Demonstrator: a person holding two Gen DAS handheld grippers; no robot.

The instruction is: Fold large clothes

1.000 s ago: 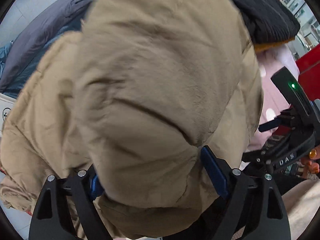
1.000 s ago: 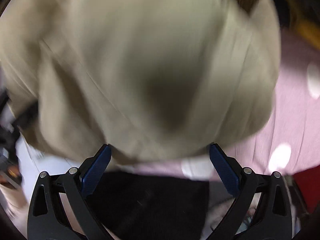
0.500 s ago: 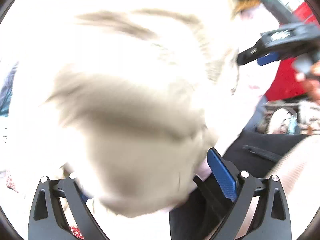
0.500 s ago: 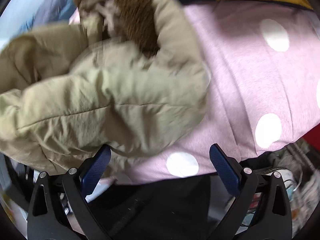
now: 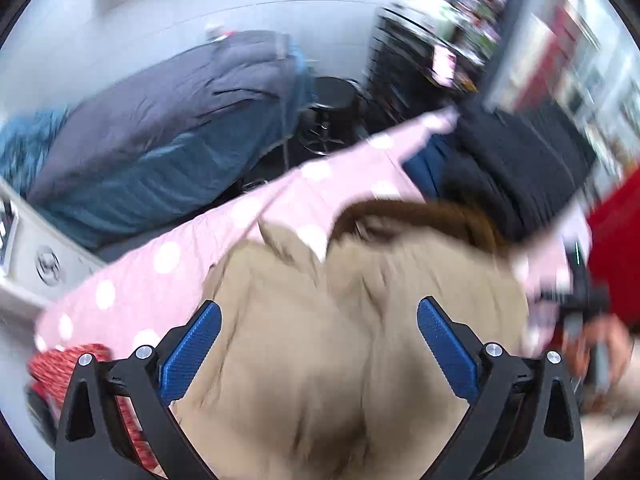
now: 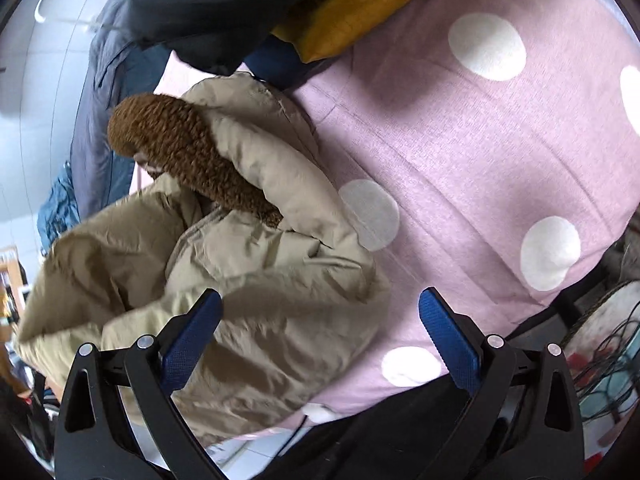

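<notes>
Left claw (image 5: 318, 334) spread wide, empty, above tan jacket (image 5: 352, 344). Right claw (image 6: 320, 330) also wide open, empty. Tan jacket (image 6: 240, 280) crumpled on pink polka-dot sheet (image 6: 460, 140), brown fleece collar (image 6: 188, 152) up, near sheet's left edge; black garment (image 6: 200, 0) at far end.

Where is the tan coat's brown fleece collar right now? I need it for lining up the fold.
In the right wrist view the brown fleece collar sits upper left, tucked in the tan coat, which lies bunched on the pink polka-dot cover.

Pink white-dotted cover (image 6: 460, 152), bearing crumpled tan coat (image 6: 248, 280) and dark folded clothes (image 6: 208, 4).
</notes>
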